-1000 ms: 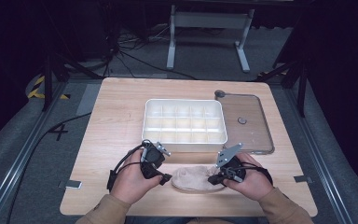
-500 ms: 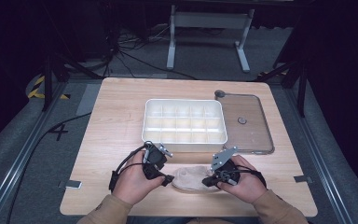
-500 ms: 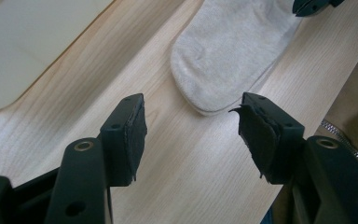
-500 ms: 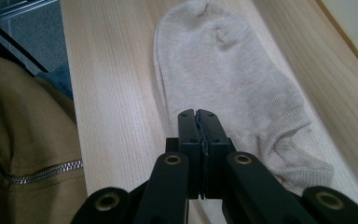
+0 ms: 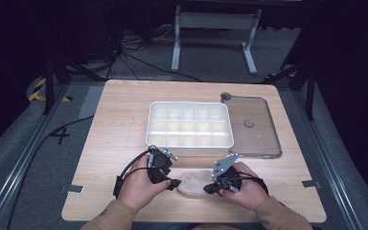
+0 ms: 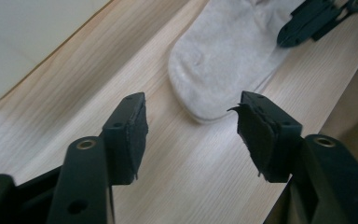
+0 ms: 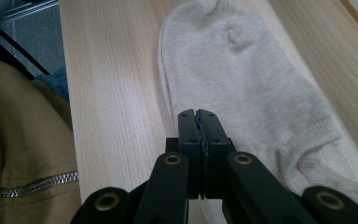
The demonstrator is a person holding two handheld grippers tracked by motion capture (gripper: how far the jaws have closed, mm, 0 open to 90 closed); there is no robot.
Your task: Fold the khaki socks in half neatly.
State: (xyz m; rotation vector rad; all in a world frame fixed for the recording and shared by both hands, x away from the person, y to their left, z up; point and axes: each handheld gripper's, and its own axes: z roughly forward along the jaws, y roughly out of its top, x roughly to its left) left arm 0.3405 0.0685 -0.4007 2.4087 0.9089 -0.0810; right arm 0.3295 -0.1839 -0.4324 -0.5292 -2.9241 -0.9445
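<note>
Wooden table [image 5: 115,139], left tongs [image 6: 191,135] wide apart, closing, right tongs [image 7: 199,126] pinched on sock [image 7: 242,79]

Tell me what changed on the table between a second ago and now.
Little moved. The left gripper has just been closing its jaws a bit, with nothing between them yet; the sock lies just ahead of them. The right gripper stays shut at the sock's edge. Sock, divided tray and clear lid kept their places.
</note>
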